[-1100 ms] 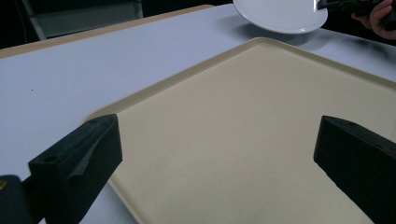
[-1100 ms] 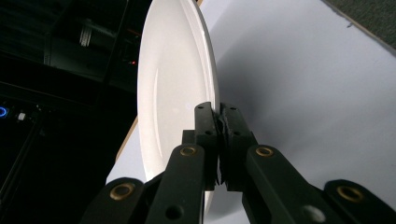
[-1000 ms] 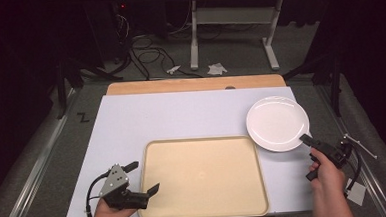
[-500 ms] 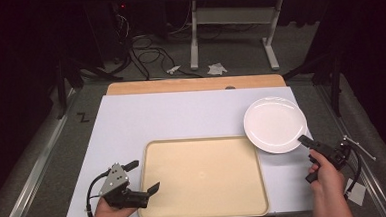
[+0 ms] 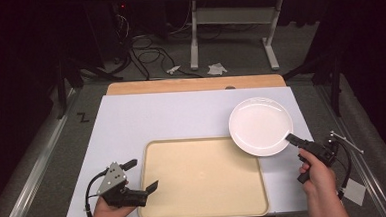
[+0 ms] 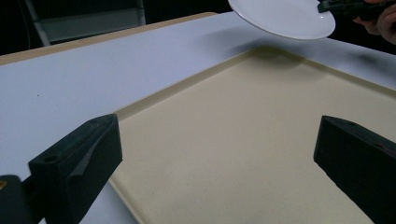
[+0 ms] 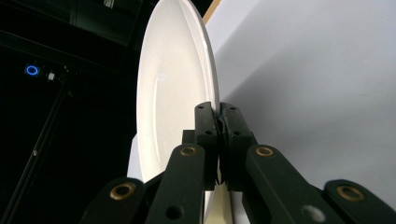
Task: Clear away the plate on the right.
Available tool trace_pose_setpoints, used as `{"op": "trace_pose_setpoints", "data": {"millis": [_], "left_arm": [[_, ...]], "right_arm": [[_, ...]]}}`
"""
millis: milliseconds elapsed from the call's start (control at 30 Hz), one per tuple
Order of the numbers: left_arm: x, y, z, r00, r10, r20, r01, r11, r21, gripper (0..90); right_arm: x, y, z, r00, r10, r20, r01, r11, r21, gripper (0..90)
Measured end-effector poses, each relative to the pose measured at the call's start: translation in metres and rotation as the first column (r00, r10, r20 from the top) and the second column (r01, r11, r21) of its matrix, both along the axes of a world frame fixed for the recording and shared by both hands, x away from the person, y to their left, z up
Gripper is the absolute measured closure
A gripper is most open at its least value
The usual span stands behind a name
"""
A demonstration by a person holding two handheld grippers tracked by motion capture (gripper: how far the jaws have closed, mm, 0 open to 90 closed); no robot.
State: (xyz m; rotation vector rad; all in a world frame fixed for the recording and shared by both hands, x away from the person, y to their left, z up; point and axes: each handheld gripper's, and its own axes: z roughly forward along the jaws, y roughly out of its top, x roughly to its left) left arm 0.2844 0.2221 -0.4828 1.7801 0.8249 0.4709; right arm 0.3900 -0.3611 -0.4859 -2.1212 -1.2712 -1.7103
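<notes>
- My left gripper (image 5: 143,177) is sitting at the near left corner of the table (image 5: 156,115), jaws spread wide, gripping nothing.
- In the left gripper view the two black jaws are standing far apart with the bare tray surface between them; the gripper (image 6: 210,172) is pointing across the tray toward the plate.
- The beige tray (image 5: 185,189) is lying flat on the white table top, near edge, middle; nothing is resting on it.
- The white plate (image 5: 259,126) is being held up off the table, its near-left part overhanging the tray's far right corner; the left gripper view shows the plate (image 6: 285,16) in the air, throwing a shadow on the tray (image 6: 243,140).
- My right gripper (image 5: 290,138) is pinching the plate's near right rim, jaws nearly closed on it.
- In the right gripper view the jaws (image 7: 218,126) are clamping the thin rim, with the plate (image 7: 173,84) seen edge-on and the white table (image 7: 317,93) beside it.
- My right hand (image 5: 318,174) is holding that gripper off the table's right edge.
</notes>
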Motion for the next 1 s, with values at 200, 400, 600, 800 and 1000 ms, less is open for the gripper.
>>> {"op": "trace_pose_setpoints", "data": {"millis": [200,400,600,800,1000], "left_arm": [[0.0,0.0,0.0,1.0,-0.004,0.0,0.004,1.0,-0.002,1.8],[0.0,-0.001,0.0,1.0,0.0,0.004,0.0,1.0,-0.001,1.8],[0.0,-0.002,0.001,1.0,0.002,0.006,-0.002,1.0,0.001,1.8],[0.0,-0.001,0.001,1.0,0.004,0.007,-0.004,1.0,-0.004,1.8],[0.0,-0.001,0.001,1.0,0.007,0.007,-0.007,1.0,-0.003,1.8]], "right_arm": [[-0.004,0.009,0.002,0.9995,0.028,-0.012,-0.028,1.0,-0.012,88.9],[-0.008,0.021,-0.001,0.9976,0.07,-0.003,-0.07,0.998,-0.01,88.9],[-0.008,0.048,-0.001,0.9873,0.159,-0.001,-0.159,0.987,-0.013,88.9],[-0.008,0.065,0.001,0.9764,0.216,0.001,-0.216,0.976,-0.027,88.9],[-0.008,0.083,0.002,0.963,0.269,-0.008,-0.269,0.962,-0.039,88.9]]}}
